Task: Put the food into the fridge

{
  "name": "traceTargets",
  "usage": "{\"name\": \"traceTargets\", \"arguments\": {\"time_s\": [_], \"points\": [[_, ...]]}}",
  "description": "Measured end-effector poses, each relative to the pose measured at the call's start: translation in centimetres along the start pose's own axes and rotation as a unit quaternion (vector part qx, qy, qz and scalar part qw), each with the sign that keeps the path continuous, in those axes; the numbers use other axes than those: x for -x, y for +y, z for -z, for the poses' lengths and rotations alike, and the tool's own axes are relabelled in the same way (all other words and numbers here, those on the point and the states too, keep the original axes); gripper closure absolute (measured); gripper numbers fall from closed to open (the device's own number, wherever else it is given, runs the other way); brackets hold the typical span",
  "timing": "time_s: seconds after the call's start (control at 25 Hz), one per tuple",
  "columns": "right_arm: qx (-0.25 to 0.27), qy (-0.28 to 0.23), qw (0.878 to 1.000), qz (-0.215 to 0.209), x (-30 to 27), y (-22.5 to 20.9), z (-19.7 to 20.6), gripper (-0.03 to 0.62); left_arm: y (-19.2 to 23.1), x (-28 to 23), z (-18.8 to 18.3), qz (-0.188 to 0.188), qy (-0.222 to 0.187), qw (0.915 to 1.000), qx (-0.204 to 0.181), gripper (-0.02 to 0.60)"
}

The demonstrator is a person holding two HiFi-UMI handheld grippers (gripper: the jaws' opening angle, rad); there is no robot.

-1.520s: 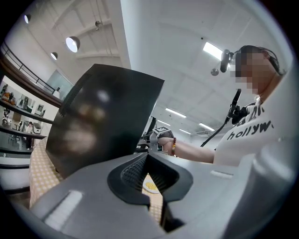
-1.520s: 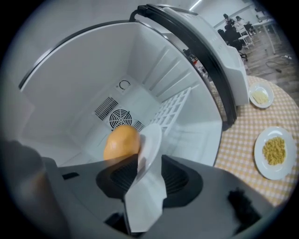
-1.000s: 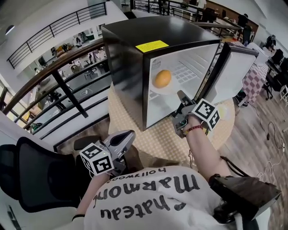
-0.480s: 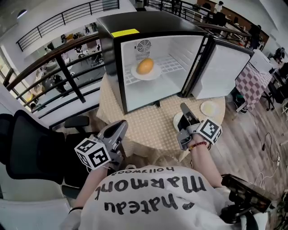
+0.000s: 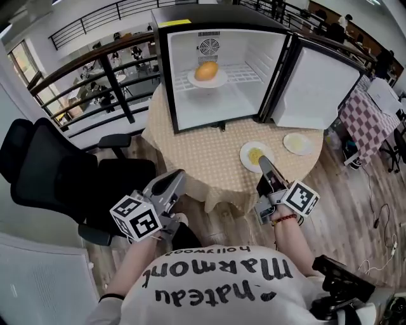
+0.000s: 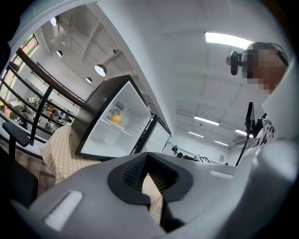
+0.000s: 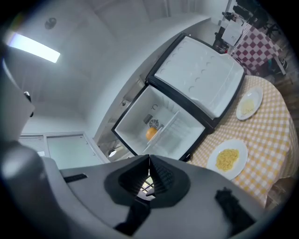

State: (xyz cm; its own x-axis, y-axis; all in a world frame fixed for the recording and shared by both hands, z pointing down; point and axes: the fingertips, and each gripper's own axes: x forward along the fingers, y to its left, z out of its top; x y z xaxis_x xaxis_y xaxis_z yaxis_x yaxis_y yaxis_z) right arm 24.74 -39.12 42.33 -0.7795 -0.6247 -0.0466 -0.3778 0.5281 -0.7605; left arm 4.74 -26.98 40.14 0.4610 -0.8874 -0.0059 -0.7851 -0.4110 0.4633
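The ribbed black pads of my right gripper (image 5: 262, 162) are pressed together with nothing between them. My left gripper (image 5: 176, 178), lower left of centre, is closed and empty too. A second ago the right one reached into the fridge's mouth. Now it is drawn back to the near edge of the round table (image 5: 190, 149), which has a yellow checked cloth, its tip by the plate of loose yellow food (image 5: 252, 154). A second white plate (image 5: 297, 143) lies further right. At upper centre the boxy black fridge (image 5: 222, 18) stands with its door (image 5: 317, 89) open. The round orange food (image 5: 207, 70) sits on a white dish (image 5: 208, 82) on the wire shelf.
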Motion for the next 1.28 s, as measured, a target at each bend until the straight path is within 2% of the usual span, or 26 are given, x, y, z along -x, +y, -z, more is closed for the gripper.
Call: {"name": "traceTargets", "arguments": {"time_s": [0.16,0.32,0.64,0.84,1.28], "points": [[0.022,0.009,0.999,-0.032,2.8,1.5,1.3,0.577,-2.8,1.9,2.9,-0.004,0.009,0.9999,0.009,0.575],[0.031,0.022,0.998,-0.042,4.4,2.2,2.6,0.577,-4.3,3.0,4.6,-0.005,0.019,0.9997,0.015,0.575],[0.071,0.036,0.996,-0.029,7.7,2.6,3.3,0.577,-6.2,4.1,6.1,-0.006,0.021,0.9996,0.016,0.575],[0.066,0.052,0.996,-0.014,8.2,2.3,3.7,0.577,-6.6,4.1,6.4,-0.009,0.029,0.9993,0.023,0.575],[0.075,0.053,0.995,-0.028,8.4,4.1,5.1,0.577,-7.6,5.6,6.2,0.000,0.026,0.9996,0.012,0.575]]}}
